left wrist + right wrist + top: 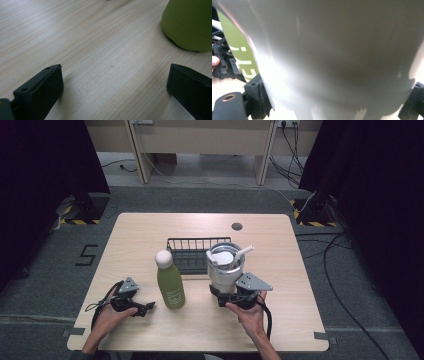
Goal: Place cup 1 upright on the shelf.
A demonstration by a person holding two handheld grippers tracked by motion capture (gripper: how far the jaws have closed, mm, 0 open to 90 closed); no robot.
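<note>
**Right hand-held gripper clamped on the tumbler, left one idle by the green bottle**

The light wooden table point(150, 227) carries everything. Toward its middle lies a black wire basket point(190, 251), and at the basket's right front corner stands a white tumbler point(223, 270) with a lid and a straw sticking out to the right. The right hand-held gripper point(231, 296) has its jaws clamped around the tumbler's lower body; in the right gripper view the pale wall of the tumbler point(337, 55) sits between the two black jaws, pressed on both sides. Left of the tumbler, near it but apart, stands an upright green bottle point(170, 282) with a white cap. Left of the bottle, the left hand-held gripper point(145, 307) rests low over the table with its jaws wide apart and nothing between them; the bottle's base point(190, 25) lies just beyond its right jaw.
</note>
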